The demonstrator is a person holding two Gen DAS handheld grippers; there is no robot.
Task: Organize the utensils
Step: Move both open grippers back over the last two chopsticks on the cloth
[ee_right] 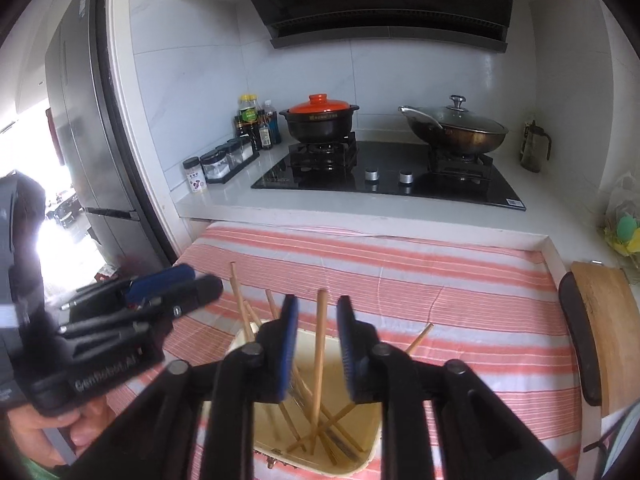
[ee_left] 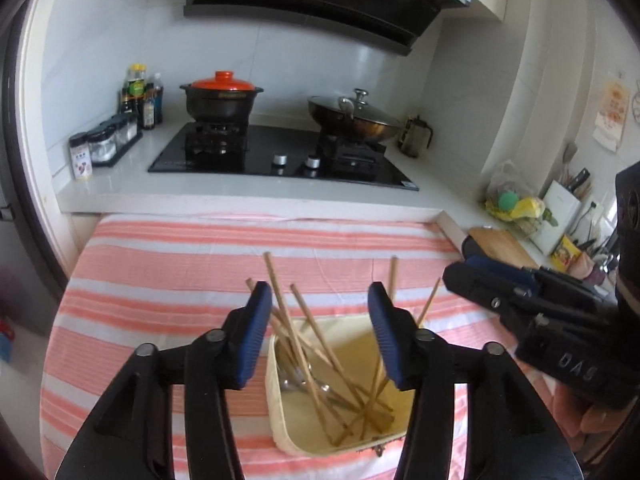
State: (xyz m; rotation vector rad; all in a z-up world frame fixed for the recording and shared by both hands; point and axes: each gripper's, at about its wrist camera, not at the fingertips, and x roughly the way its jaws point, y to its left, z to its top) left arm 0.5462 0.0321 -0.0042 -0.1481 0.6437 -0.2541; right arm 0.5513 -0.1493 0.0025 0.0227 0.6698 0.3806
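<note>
A cream rectangular utensil holder (ee_left: pixel 280 412) stands on the striped cloth, holding several wooden chopsticks (ee_left: pixel 298 344) and some metal spoons (ee_left: pixel 296 380). It also shows in the right wrist view (ee_right: pixel 368 440), with chopsticks (ee_right: pixel 319 360) leaning in it. My left gripper (ee_left: pixel 320 296) is open and empty, just above the holder's near side. My right gripper (ee_right: pixel 318 308) is open above the holder, with one upright chopstick standing between its blue pads (ee_right: pixel 289 336), not clamped. The right gripper also shows at the right of the left wrist view (ee_left: pixel 476 268).
A pink and white striped cloth (ee_left: pixel 180 264) covers the low table. Behind it is a white counter with a black gas hob (ee_left: pixel 280 156), a red-lidded clay pot (ee_left: pixel 222 98), a lidded wok (ee_left: pixel 354 116) and condiment bottles (ee_left: pixel 138 96). A wooden cutting board (ee_right: pixel 608 320) lies at the right.
</note>
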